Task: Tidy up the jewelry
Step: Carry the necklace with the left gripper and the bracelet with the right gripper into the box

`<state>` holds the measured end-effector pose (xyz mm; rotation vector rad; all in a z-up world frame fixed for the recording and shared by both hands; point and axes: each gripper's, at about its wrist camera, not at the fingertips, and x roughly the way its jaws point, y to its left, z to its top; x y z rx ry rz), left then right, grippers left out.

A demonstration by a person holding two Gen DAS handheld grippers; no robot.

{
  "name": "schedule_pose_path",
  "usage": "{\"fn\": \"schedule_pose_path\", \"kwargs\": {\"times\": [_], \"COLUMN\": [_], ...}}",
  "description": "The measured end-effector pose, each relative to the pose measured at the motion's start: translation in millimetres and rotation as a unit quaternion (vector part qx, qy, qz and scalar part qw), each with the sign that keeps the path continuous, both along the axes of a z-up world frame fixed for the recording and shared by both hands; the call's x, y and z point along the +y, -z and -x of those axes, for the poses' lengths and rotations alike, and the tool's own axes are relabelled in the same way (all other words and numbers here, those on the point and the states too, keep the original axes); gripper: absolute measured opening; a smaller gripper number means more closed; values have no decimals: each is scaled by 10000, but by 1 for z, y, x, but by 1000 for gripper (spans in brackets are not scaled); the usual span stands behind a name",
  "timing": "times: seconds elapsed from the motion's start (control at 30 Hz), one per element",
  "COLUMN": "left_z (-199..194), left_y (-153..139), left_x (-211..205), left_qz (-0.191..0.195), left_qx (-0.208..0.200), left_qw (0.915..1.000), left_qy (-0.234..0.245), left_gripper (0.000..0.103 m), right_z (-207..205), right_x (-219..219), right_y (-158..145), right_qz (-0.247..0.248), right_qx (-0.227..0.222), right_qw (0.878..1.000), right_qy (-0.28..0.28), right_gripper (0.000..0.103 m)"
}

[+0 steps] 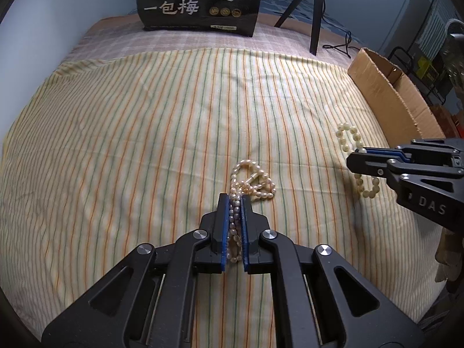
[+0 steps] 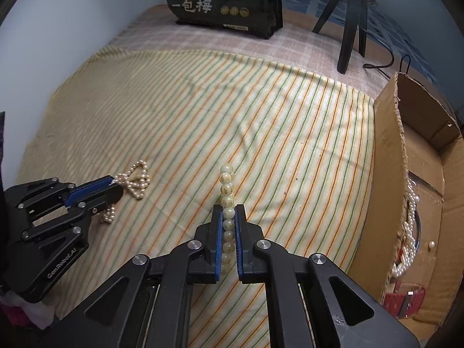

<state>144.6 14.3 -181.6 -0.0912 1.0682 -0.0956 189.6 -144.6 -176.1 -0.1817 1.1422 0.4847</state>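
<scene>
A yellow cloth with thin orange and green stripes (image 1: 145,133) covers the near part of the bed, lying over a pink checked sheet (image 1: 174,40) that reaches the far edge. A plain pale blue wall (image 1: 58,5) rises on the left. A black paper bag printed with white trees and Chinese characters (image 1: 200,0) stands at the back, near a black tripod (image 1: 314,20) with a trailing black cable (image 1: 345,46). An open brown cardboard box (image 2: 388,156) sits along the right side. The light is dim and even.
</scene>
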Motion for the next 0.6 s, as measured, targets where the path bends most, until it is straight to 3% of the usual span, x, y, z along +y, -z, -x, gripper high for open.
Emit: {"fn": "schedule_pose_path", "kwargs": {"times": [0.6], "left_z": [18], "left_y": [-56], "left_x": [11], "left_qz": [451], "left_qx": [-398], "left_qw": [9982], "left_qy": [-74], "left_gripper": [6], "right_z": [47], "right_x": [-46], "right_y": [-51], "right_qz": [-656], "right_qx": [-409], "right_qw": [9967], "right_qy": [238], "right_gripper": [6]}}
